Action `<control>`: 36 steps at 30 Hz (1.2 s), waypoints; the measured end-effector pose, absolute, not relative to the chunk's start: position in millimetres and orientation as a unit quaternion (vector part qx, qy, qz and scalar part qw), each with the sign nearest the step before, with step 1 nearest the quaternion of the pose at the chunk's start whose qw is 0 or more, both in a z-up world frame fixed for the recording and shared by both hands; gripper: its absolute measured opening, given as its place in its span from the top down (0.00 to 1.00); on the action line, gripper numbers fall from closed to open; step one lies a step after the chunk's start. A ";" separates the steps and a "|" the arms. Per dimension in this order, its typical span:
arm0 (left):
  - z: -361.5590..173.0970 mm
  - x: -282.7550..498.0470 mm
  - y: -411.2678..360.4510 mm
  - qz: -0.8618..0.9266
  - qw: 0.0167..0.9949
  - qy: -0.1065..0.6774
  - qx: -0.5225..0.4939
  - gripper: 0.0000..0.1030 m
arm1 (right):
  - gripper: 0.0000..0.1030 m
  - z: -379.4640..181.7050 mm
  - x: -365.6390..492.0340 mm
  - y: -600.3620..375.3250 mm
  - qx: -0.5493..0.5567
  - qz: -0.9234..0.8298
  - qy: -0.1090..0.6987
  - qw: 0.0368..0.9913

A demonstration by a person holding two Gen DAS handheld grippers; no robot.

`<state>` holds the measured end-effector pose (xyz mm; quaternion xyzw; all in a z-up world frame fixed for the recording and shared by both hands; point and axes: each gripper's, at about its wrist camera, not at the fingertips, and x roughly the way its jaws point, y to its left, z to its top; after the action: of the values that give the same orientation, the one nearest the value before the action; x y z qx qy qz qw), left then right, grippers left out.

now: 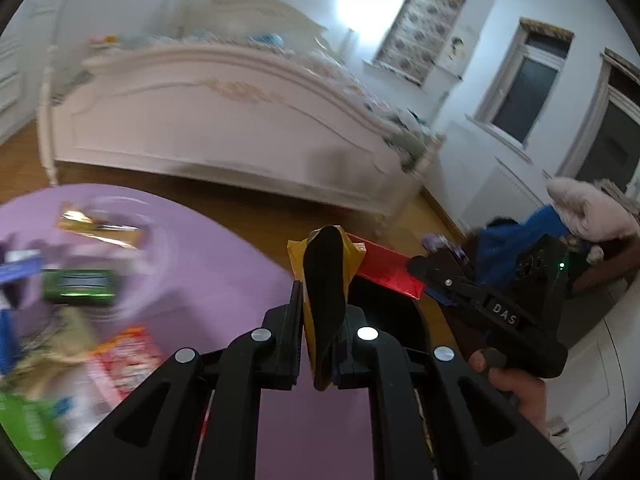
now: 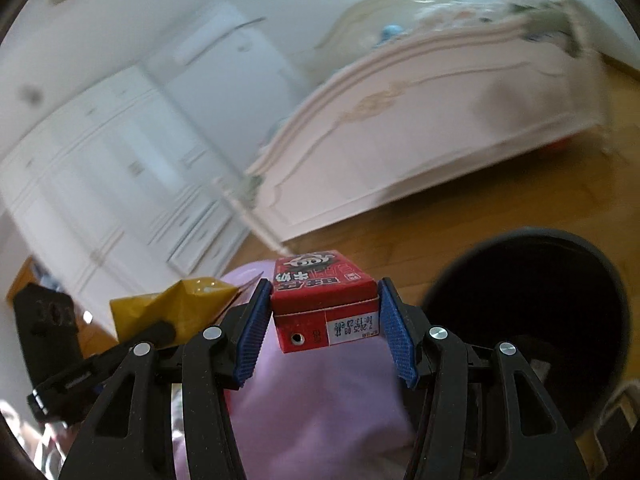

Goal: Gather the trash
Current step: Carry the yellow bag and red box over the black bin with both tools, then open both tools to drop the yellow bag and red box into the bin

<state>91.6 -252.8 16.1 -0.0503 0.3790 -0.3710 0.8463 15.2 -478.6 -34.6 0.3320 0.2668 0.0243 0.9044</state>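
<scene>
The right claw (image 2: pixel 326 320) pinches a red carton (image 2: pixel 325 304) just left of the dark bin (image 2: pixel 532 320); carry it over the opening before spreading. The left claw (image 1: pixel 320 320) pinches a yellow wrapper (image 1: pixel 324 280) (more trash waits on the purple mat (image 1: pixel 224 264)) and should follow to the bin.

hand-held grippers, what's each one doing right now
Left hand-held gripper: shut on the yellow wrapper.
Right hand-held gripper: shut on the red carton, beside the black bin.
</scene>
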 end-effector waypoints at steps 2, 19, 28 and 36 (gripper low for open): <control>6.4 94.9 -277.4 -0.384 0.835 0.392 -0.044 0.89 | 0.48 -45.3 9.3 -492.7 0.340 0.002 0.270 0.901; -42.9 100.0 -370.6 -0.402 0.791 0.461 0.021 0.89 | 0.48 -123.7 -18.7 -551.1 0.386 -0.075 0.297 0.870; -54.1 99.2 -389.5 -0.410 0.777 0.475 0.043 0.89 | 0.48 -138.2 -20.4 -554.1 0.388 -0.083 0.309 0.864; -61.5 100.8 -399.0 -0.412 0.771 0.483 0.053 0.89 | 0.48 -147.3 -18.7 -552.9 0.388 -0.088 0.319 0.860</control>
<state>100.8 -399.0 -61.5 0.0533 0.4825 -0.4119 0.7711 -18.7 -552.9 -147.3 0.3878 0.3193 -0.0884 0.8602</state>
